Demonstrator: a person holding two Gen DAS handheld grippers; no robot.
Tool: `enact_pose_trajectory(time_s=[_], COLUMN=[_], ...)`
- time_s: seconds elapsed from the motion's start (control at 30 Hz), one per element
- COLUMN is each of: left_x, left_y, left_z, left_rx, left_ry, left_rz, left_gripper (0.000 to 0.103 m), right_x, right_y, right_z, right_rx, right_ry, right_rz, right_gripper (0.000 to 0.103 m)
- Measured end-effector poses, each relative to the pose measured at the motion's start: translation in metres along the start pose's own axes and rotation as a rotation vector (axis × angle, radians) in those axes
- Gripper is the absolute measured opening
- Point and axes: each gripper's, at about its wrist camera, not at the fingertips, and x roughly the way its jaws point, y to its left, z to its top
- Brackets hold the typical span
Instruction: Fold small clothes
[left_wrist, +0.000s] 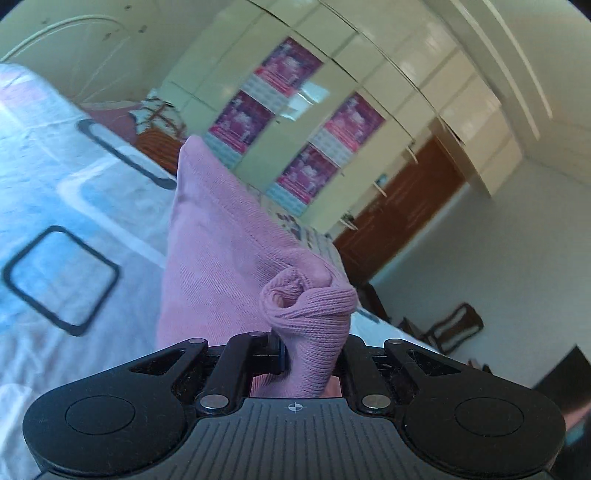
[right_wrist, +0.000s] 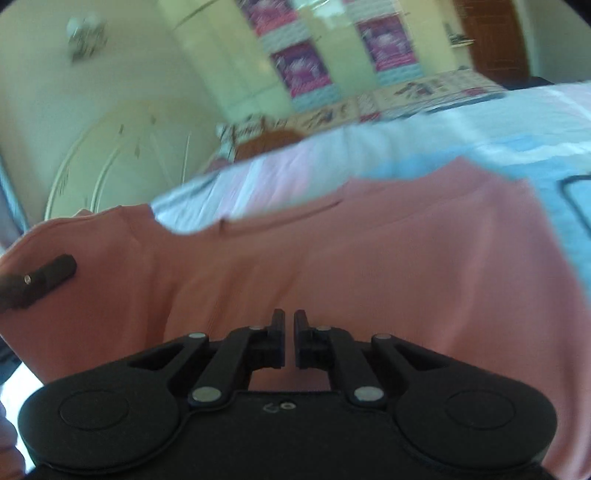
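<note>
Pink garment (left_wrist: 221, 251) bunched and clamped in the left gripper (left_wrist: 306, 347), lifted over the bed (left_wrist: 55, 184). Spread beneath the right gripper (right_wrist: 289, 325), nearly closed, nothing visibly pinched. Left gripper's fingertips buried in cloth; right view smeared; garment's lower edge cut off.

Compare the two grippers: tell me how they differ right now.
The left gripper is shut on a bunched fold of the pink garment, lifting it off the bed; the right gripper holds nothing, its jaws almost together over the garment lying flat. The left view is tilted, the right nearly level. Both are black two-finger grippers.
</note>
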Motion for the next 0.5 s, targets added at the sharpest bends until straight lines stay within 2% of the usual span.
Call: enact_pose_trajectory(time_s=[0.1,0.17,0.23,0.27,0.3,0.33,0.37,0.4,0.43,0.47,0.5], left_x=[0.030,0.056,0.084,0.104,0.118,0.115,0.105,0.096,0.083,0.060,0.047], left_y=[-0.050,-0.078,-0.097,-0.105,-0.110,-0.119,-0.129,-0.134,-0.135,-0.135,-0.133], left_z=[-0.022,-0.046,-0.078,-0.101,-0.119,-0.128,-0.127,-0.121,-0.112,-0.101,-0.089], left_rx=[0.063,0.079,0.103,0.125,0.142,0.184,0.222,0.224,0.205,0.194,0.204], left_ry=[0.089,0.178,0.293,0.393,0.474,0.445,0.423,0.437,0.414,0.350,0.316], left_rz=[-0.052,-0.065,-0.043,-0.015,0.019,0.044,0.043,0.004,-0.027,-0.042,-0.060], left_gripper=[0.009,0.009,0.009,0.010,0.010,0.012,0.038,0.071,0.079,0.081,0.081], right_x=[-0.043,-0.068,-0.086,-0.092,-0.096,-0.099,-0.100,-0.103,-0.105,-0.107,-0.107], right_y=[-0.049,-0.083,-0.115,-0.129,-0.142,-0.151,-0.157,-0.162,-0.163,-0.162,-0.161], right_z=[0.014,0.022,0.026,0.027,0.027,0.027,0.027,0.028,0.028,0.029,0.030], right_rx=[0.071,0.118,0.159,0.177,0.192,0.199,0.204,0.211,0.212,0.205,0.203], right_ry=[-0.088,-0.118,-0.125,-0.117,-0.107,-0.099,-0.092,-0.090,-0.099,-0.114,-0.111], right_rz=[-0.049,-0.080,-0.098,-0.099,-0.091,-0.077,-0.061,-0.048,-0.033,-0.002,0.032], right_gripper=[0.005,0.005,0.006,0.007,0.011,0.024,0.033,0.055,0.073,0.073,0.065])
